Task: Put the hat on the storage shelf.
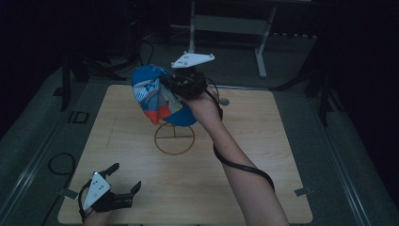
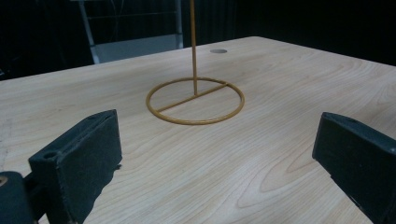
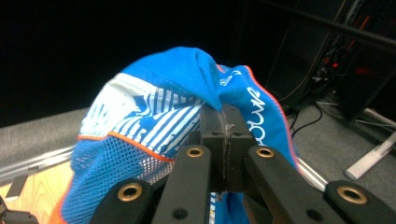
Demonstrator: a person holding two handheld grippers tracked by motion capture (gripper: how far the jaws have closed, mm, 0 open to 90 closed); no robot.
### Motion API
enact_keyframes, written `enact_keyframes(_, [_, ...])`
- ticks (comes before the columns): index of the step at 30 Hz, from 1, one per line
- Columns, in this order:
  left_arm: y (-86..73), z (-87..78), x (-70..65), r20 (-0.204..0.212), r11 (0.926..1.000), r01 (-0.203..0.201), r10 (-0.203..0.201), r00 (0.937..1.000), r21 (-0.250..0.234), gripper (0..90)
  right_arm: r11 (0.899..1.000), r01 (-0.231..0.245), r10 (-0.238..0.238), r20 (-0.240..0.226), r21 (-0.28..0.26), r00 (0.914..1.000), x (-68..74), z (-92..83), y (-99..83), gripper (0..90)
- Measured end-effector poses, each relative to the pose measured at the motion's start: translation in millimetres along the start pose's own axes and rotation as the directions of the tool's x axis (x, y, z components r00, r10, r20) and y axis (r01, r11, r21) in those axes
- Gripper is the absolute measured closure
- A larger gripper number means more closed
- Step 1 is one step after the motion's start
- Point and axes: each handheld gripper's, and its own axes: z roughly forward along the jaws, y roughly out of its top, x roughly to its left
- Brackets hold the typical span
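Scene: a dim room, a person at a pale wooden desk [image 1: 263, 155] with a hand-held gripper in each hand, seen from above.
Right hand-held gripper [image 1: 175, 84]: raised above the far half of the desk, its jaws pressed together on a fold of a blue cap [image 1: 157, 96]; in the right gripper view the jaws [image 3: 223, 135] meet with the cloth pinched between them.
Cap: blue with white stripes, orange trim and a mesh panel [image 3: 116, 172], held in the air clear of the desk, directly above a wire stand [image 1: 174, 137].
Wire stand: a thin golden ring with a cross bar, lying flat near the middle of the desk, with a slim upright rod [image 2: 193, 46] rising from its centre; the cap hangs over the top of that rod in the high view, and whether they touch cannot be told.
Left hand-held gripper [image 1: 123, 178]: low at the near left corner of the desk, jaws spread wide with nothing between them, pointed across the wood toward the stand.
Right forearm [image 1: 244, 174]: stretched from the bottom edge toward the cap, a black cable [image 1: 240, 165] looped around it.
Background: a white metal frame [image 1: 226, 23] on the floor beyond the desk.
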Motion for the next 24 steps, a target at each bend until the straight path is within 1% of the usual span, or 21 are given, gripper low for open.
enact_keyframes(3, [-0.1,-0.5,0.4,-0.002,1.0000,0.003,-0.003,1.0000,-0.004,1.7,1.000,0.004,-0.004,-0.015,0.027,0.9999,2.5,10.7,-2.6,89.8])
enact_keyframes(6, [-0.3,-0.4,0.5,-0.004,1.0000,0.001,-0.001,1.0000,-0.002,1.7,0.999,-0.006,0.007,-0.029,0.043,0.9996,2.8,17.8,-5.7,89.8])
enact_keyframes(10, [-0.8,0.3,-0.2,0.000,1.0000,-0.001,0.001,1.0000,0.002,1.7,0.998,0.000,0.002,-0.034,0.065,0.9994,2.6,24.7,-10.7,89.7])
enact_keyframes(14, [-0.8,0.6,-1.0,0.000,0.9999,-0.010,0.010,0.9999,0.011,1.7,0.995,-0.001,0.006,-0.049,0.098,0.9988,0.8,31.0,-16.2,89.5])
enact_keyframes(16, [-1.2,0.7,-1.1,0.001,0.9999,-0.008,0.008,1.0000,0.010,1.7,0.993,0.005,0.002,-0.056,0.116,0.9984,0.7,33.6,-18.9,89.2])
enact_keyframes(18, [-1.4,0.9,-1.0,0.001,0.9999,-0.009,0.009,1.0000,0.011,1.7,0.991,0.015,-0.006,-0.063,0.132,0.9980,1.4,35.2,-22.1,89.0])
enact_keyframes(21, [-1.7,0.9,-0.8,0.002,0.9999,-0.007,0.007,1.0000,0.014,1.7,0.989,0.025,-0.018,-0.053,0.143,0.9985,1.1,34.1,-26.2,89.0])
enact_keyframes(24, [-2.0,1.3,-0.7,0.005,0.9999,-0.006,0.006,1.0000,0.015,1.7,0.990,0.013,-0.006,-0.049,0.140,0.9988,-2.3,30.7,-30.4,89.0])
